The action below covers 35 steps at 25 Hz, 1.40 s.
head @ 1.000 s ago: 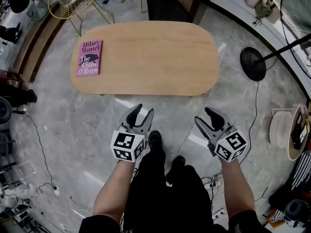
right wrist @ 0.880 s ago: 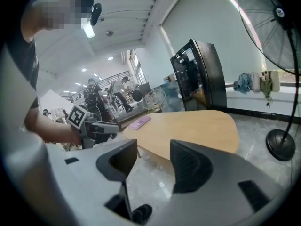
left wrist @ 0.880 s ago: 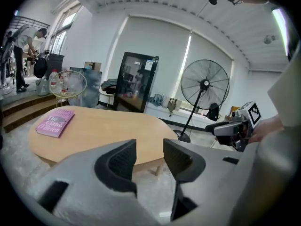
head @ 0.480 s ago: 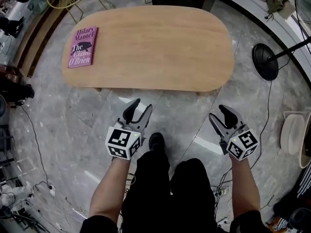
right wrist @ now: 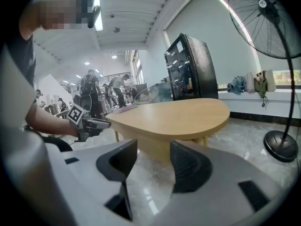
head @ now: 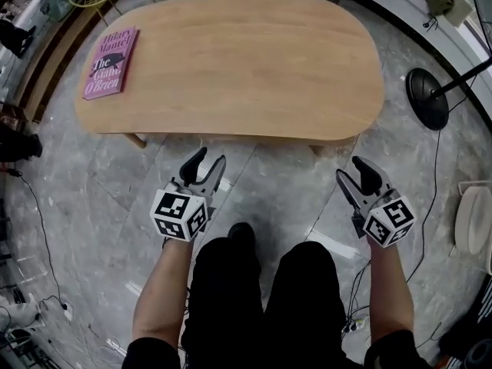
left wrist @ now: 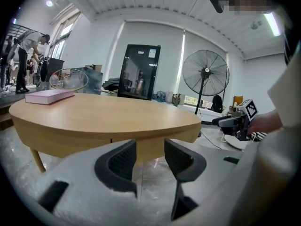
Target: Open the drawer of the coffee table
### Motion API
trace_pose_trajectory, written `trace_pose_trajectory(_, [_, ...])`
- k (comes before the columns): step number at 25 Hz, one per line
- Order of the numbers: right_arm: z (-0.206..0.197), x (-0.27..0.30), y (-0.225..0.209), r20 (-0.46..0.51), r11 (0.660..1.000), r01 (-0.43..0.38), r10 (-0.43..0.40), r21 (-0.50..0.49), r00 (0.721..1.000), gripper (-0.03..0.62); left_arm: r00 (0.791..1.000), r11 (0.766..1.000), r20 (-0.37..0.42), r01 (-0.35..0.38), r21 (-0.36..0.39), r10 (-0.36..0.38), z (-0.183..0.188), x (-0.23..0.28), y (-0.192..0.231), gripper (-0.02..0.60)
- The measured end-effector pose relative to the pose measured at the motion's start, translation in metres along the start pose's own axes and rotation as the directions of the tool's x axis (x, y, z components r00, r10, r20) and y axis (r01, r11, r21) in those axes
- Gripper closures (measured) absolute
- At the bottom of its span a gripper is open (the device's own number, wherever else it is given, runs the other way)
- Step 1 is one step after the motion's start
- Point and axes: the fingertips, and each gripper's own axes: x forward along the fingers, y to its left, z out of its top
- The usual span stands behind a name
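The oval wooden coffee table (head: pixel 238 60) stands in front of me, with a pink book (head: pixel 109 62) on its far left end. My left gripper (head: pixel 209 160) hovers over the floor just short of the table's near edge. Its jaws have just been opening, and nothing is between them. The left gripper view shows the left gripper (left wrist: pixel 150 149) facing the table's front apron (left wrist: pixel 84 138), where a thin dark vertical seam shows; no drawer handle is visible. My right gripper (head: pixel 352 169) is open and empty near the table's right front, and in its own view the right gripper (right wrist: pixel 153 152) frames the table (right wrist: pixel 174 114).
A floor fan's black base (head: pixel 427 98) stands right of the table, with its cable running across the marble floor. A white round object (head: pixel 473 220) lies at the far right. My legs in black are right behind the grippers. People stand far off.
Both grippers have sunk towards the floor and the table now looks larger and nearer. The left jaws stand slightly wider.
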Motion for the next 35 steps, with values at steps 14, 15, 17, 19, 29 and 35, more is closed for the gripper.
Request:
trace_pose_trajectory(14, [-0.035,0.021,-0.051,0.052,0.996,0.056,-0.052,-0.072,0.997,0.350,0.998,0.998,0.008,-0.056,0.034,0.055,-0.046,0.022,0.033,0.356])
trace_pose_trajectory(15, [-0.038,0.021,-0.053,0.054,0.996,0.056,-0.053,-0.068,0.997,0.336,0.998,0.998,0.008,-0.062,0.031,0.062,-0.046,0.022,0.036,0.341])
trace_pose_trajectory(17, [-0.043,0.020,-0.057,0.051,0.997,0.053,-0.050,-0.057,0.997,0.330,0.998,0.997,0.009,-0.069,0.022,0.069,-0.047,0.023,0.040,0.333])
trace_pose_trajectory(19, [-0.051,0.019,-0.061,0.044,0.997,0.050,-0.048,-0.050,0.998,0.316,0.997,0.997,-0.001,-0.072,0.029,0.073,-0.049,0.024,0.042,0.324])
trace_pose_trajectory(29, [-0.051,0.038,-0.073,0.100,0.999,0.030,-0.026,-0.039,0.995,0.260,0.997,0.995,-0.012,-0.069,0.070,0.070,-0.055,0.035,0.058,0.299])
trace_pose_trajectory(35, [-0.053,0.050,-0.079,0.068,0.997,0.009,-0.004,-0.072,0.998,0.275,0.999,0.996,-0.008,-0.046,0.073,0.047,-0.050,0.046,0.060,0.296])
